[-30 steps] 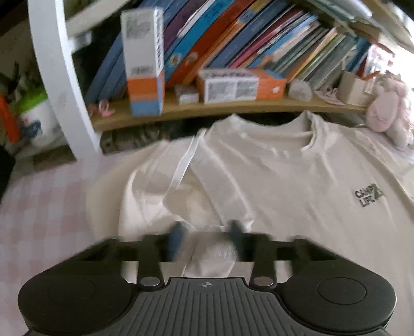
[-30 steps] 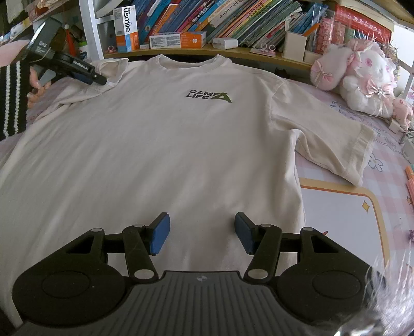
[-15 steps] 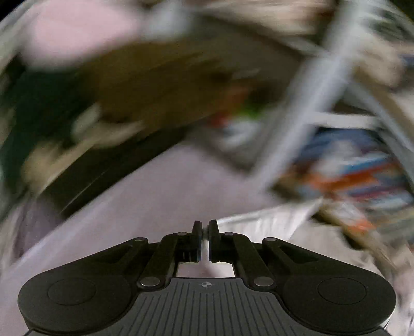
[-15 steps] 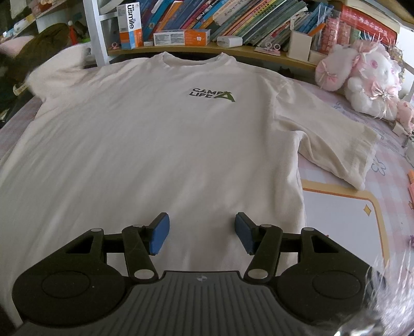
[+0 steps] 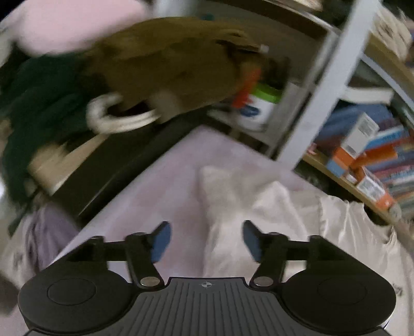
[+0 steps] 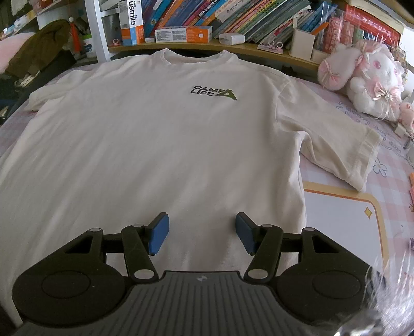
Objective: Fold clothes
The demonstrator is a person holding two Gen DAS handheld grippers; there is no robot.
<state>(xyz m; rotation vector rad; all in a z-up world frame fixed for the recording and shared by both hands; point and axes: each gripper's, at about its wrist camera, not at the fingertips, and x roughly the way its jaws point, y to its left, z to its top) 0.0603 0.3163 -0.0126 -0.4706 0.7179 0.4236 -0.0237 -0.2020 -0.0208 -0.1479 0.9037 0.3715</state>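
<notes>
Lining shelf [image 6: 181, 47]: tilted books [image 6: 233, 15].

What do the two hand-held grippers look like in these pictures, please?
Both look alike. The left hand-held gripper and the right hand-held gripper each have a matte black body with a ribbed grey centre panel, two round black lobes at the sides, silver pivot pins on black linkage arms, and blue pads on the fingertips. A small crosshair mark sits at the centre. No cables, hands or sleeves are visible.
</notes>
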